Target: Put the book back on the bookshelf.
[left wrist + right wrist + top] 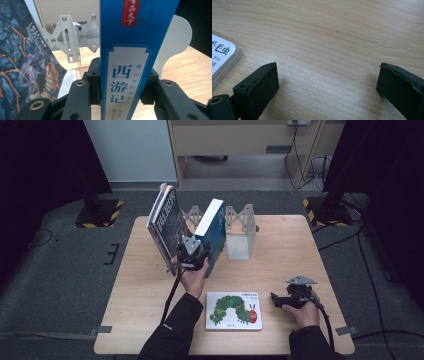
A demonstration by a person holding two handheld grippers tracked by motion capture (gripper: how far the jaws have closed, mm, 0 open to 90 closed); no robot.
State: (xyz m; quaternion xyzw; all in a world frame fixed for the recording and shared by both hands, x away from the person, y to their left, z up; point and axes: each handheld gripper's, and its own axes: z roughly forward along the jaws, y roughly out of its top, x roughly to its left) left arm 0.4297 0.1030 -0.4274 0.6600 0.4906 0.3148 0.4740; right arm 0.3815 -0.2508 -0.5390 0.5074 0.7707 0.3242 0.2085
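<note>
A blue book [210,225] stands upright at the back of the table, its spine [127,75] facing me with white label and Chinese characters. My left gripper [202,251] [123,92] is shut on the lower spine, one jaw on each cover. Just left of it, dark illustrated books [166,222] [25,67] lean tilted. A caterpillar picture book [233,310] lies flat near the front edge; its corner [222,56] shows in the right gripper view. My right gripper [275,299] [327,82] rests open on the wood just right of that book, nothing between its jaws.
A white extending book rack [240,227] [72,35] with a scissor frame stands behind and right of the blue book, with a rounded white end plate [178,40]. Bare wooden table [290,250] lies to the right. Black stands and cables sit on the floor around.
</note>
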